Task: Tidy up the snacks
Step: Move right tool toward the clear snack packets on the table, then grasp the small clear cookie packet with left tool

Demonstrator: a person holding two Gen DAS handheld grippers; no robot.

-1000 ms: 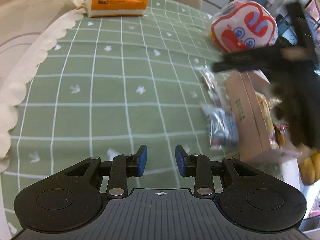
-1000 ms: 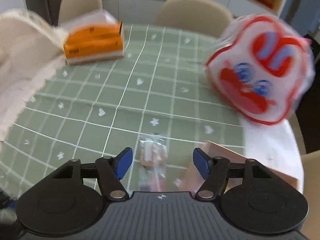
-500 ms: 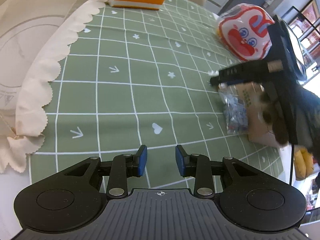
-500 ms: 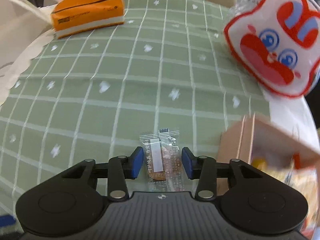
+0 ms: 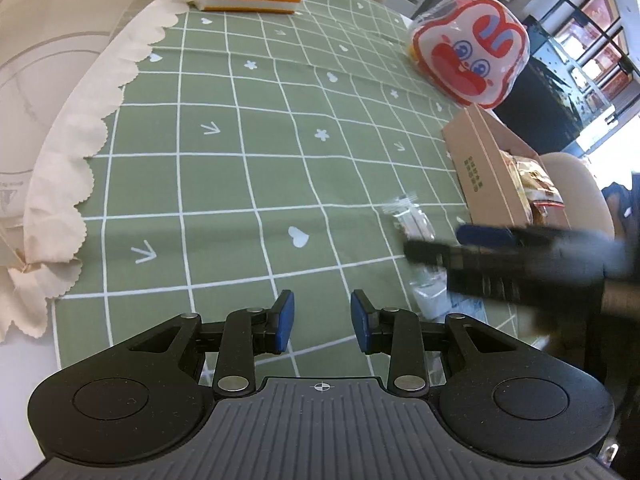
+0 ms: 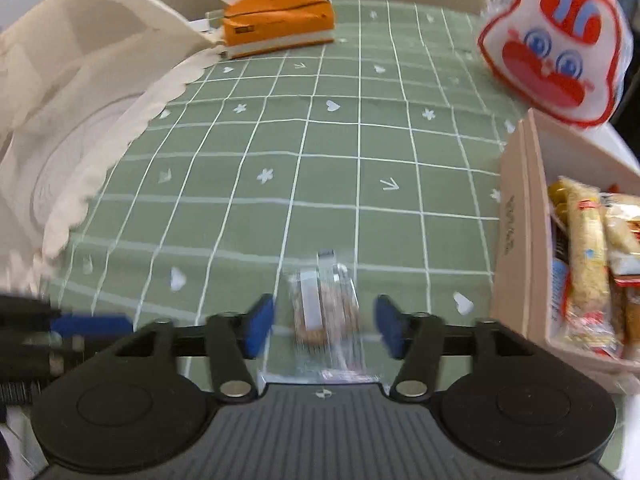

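A clear-wrapped snack packet (image 6: 324,312) lies on the green checked tablecloth (image 6: 320,160) between my right gripper's open fingers (image 6: 323,326); the pads stand apart from it. It also shows in the left wrist view (image 5: 412,216), partly under the blurred right gripper (image 5: 480,246). A cardboard box (image 6: 520,240) with several snack packs stands just right of it and shows in the left wrist view (image 5: 484,168). My left gripper (image 5: 322,322) is open and empty above the cloth, left of the packet.
A red-and-white cartoon-face bag (image 6: 554,46) stands at the back right. An orange tissue box (image 6: 278,24) is at the far edge. A cream scalloped cloth over a round thing (image 6: 80,120) covers the left side. Chairs stand behind the table.
My right gripper has drawn back toward the near edge and its fingers have opened wider around the packet. My left gripper has shifted slightly, staying open and empty.
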